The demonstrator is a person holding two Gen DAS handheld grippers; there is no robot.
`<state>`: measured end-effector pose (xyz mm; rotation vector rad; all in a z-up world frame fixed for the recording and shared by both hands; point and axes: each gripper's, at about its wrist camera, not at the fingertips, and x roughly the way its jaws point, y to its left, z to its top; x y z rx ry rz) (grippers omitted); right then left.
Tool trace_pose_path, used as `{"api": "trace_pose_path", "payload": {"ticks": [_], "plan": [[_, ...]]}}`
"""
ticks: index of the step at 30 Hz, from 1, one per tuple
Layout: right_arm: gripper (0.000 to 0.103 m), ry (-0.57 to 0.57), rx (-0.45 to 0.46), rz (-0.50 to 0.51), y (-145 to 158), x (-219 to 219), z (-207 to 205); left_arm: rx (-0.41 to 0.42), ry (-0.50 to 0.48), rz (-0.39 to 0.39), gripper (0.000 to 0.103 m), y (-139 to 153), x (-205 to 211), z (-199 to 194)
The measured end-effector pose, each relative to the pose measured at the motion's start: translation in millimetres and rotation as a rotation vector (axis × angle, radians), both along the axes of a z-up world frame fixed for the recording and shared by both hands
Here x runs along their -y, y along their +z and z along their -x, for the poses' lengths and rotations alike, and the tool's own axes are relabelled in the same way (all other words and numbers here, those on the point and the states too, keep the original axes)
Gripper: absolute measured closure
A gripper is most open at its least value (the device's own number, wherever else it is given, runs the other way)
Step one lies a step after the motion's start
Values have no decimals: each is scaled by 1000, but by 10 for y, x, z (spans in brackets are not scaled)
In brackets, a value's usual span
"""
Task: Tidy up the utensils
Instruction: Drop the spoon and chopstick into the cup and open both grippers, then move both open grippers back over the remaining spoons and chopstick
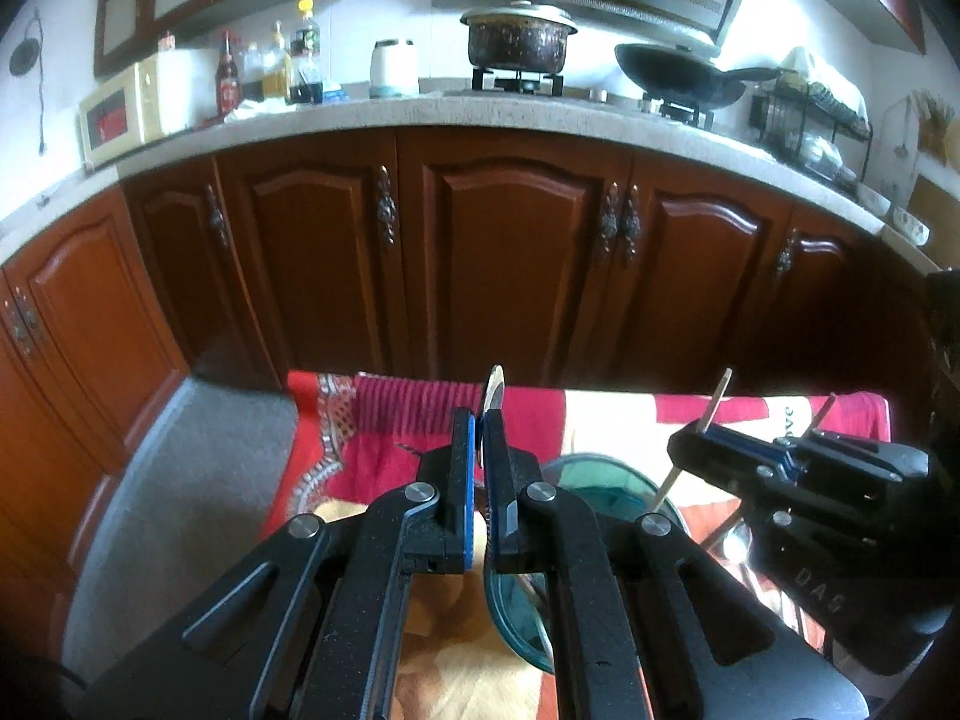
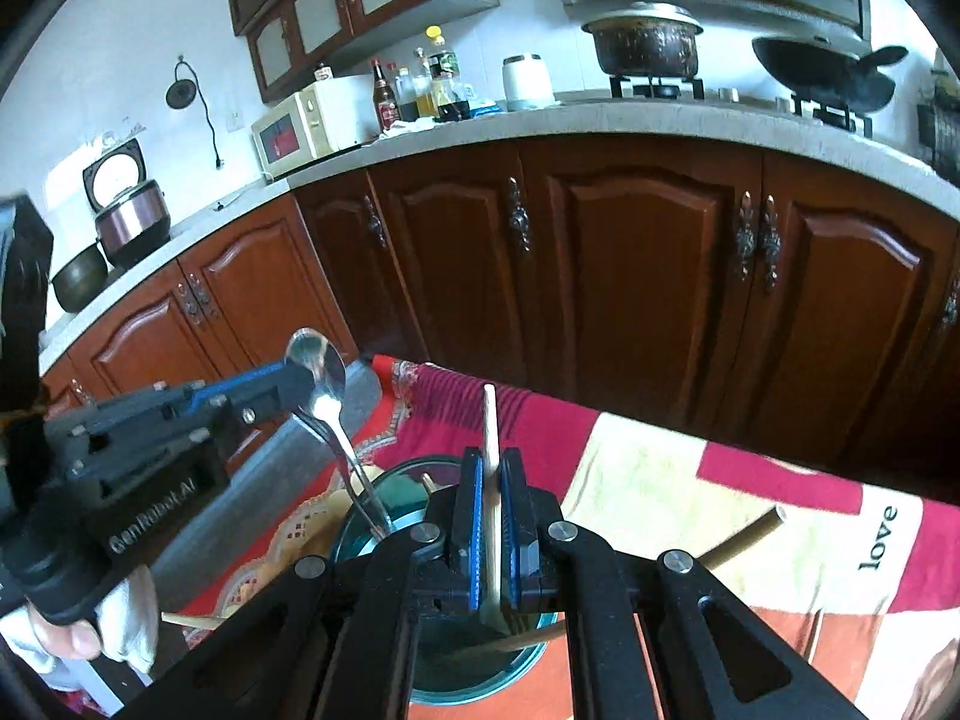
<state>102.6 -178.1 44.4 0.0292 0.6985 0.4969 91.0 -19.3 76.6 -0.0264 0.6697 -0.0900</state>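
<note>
Standing on the bench (image 2: 690, 480), a bowl (image 2: 414, 480) takes utensils: the left hand-held gripper (image 1: 480, 438) pinches a spoon (image 2: 317, 367), the right hand-held gripper (image 2: 492, 504) a chopstick (image 2: 492, 438), both seemingly tips down inside it. Next, each needs lowering and release.

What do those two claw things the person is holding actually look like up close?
Both are matte black plastic with silver pivot bolts and blue pads lining the fingers. The left claw carries white "GenRobot.AI" lettering on its body; the right claw shows partial letters "DAS". A white glove covers the hand.
</note>
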Motion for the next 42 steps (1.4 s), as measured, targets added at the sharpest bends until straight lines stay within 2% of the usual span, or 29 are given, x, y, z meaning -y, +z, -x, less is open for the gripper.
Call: {"api": "trace_pose_path", "payload": {"ticks": [1,3,4,5,12,14,17,24,27,32,36,42], "plan": [[97,1,-7,-3,-9,17,-4,-3,-1,4,101,-2,2,0],[84,2,-11,-5,-24,42,13,-12,-6,21,101,1,-8,10],[74,-4,-12,-5,-29,64,35,-16,-8,27,101,1,-7,18],[72,-6,-11,-8,-23,75,50,-21,-10,33,101,5,-6,28],[72,-4,7,-26,59,127,256,-17,-18,56,90,101,-29,141],[72,-6,8,-41,85,158,322,-9,-18,66,76,150,-51,192],[72,-6,19,-36,113,169,430,8,-13,71,68,219,-75,277],[71,-30,28,-32,167,213,659,34,-4,61,63,367,-91,484],[68,-48,33,-38,209,245,776,58,-2,55,56,453,-80,607],[66,-64,63,-16,285,295,1027,104,-8,34,55,585,-14,855],[66,-90,74,-10,312,354,1207,114,-24,17,54,593,99,1038],[61,-152,83,-1,327,481,1471,102,-60,35,54,507,304,1286]]}}
